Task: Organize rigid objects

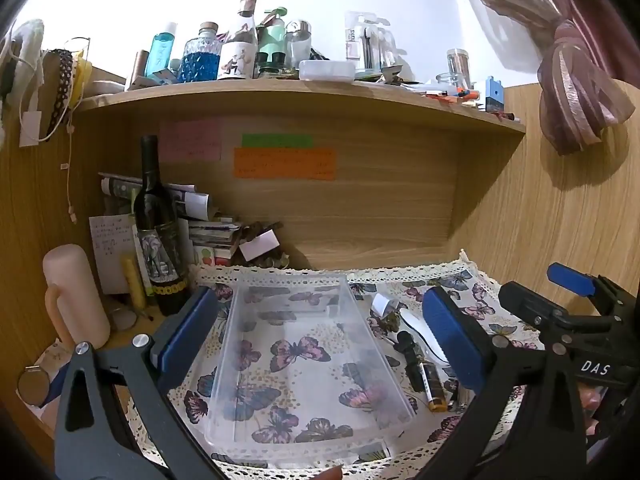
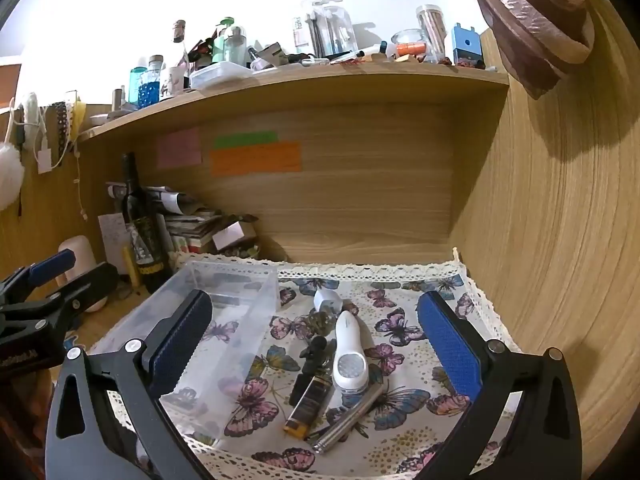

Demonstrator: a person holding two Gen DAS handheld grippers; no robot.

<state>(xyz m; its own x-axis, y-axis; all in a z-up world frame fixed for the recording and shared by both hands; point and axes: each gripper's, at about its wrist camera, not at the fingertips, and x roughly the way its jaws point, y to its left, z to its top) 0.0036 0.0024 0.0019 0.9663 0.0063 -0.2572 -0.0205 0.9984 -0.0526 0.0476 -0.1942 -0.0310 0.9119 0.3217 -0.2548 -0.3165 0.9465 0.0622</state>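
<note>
Right now both of your tools stand spread as wide as they go, and neither has hold of anything. Your left tool (image 1: 320, 344) hovers over the clear plastic bin (image 1: 308, 360), which sits between its two blue pads with open space on either side; the pads do not touch its walls. The bin lies on the butterfly-print cloth (image 1: 472, 308) that covers the bench, and nothing shows inside it.

Your right tool (image 2: 316, 344) frames the loose items, which lie on the cloth just beside the bin (image 2: 224, 320), on the side away from your left tool (image 2: 44, 292). Between the pads, near the middle, you have the white handheld shaver (image 2: 348, 356), its grille end toward you. Just beyond its far tip sits a small white cap (image 2: 327, 300). Closer to your left pad lies a black clip-like piece (image 2: 310, 364), and next to it a dark bottle with a yellow end (image 2: 308, 404). A silver metal tube (image 2: 348, 420) lies slanted nearest to you, its upper end touching the shaver's base.

From the left tool's view the same cluster sits past its right pad, partly hidden by it: the dark bottle (image 1: 431, 386), the black piece (image 1: 408, 350) and a strip of the white shaver (image 1: 420, 328). Your right tool (image 1: 568, 304) shows beyond them.

Past your left tool's left pad a dark wine bottle (image 1: 154, 232) stands upright beside a pink cylinder (image 1: 74, 296).
</note>
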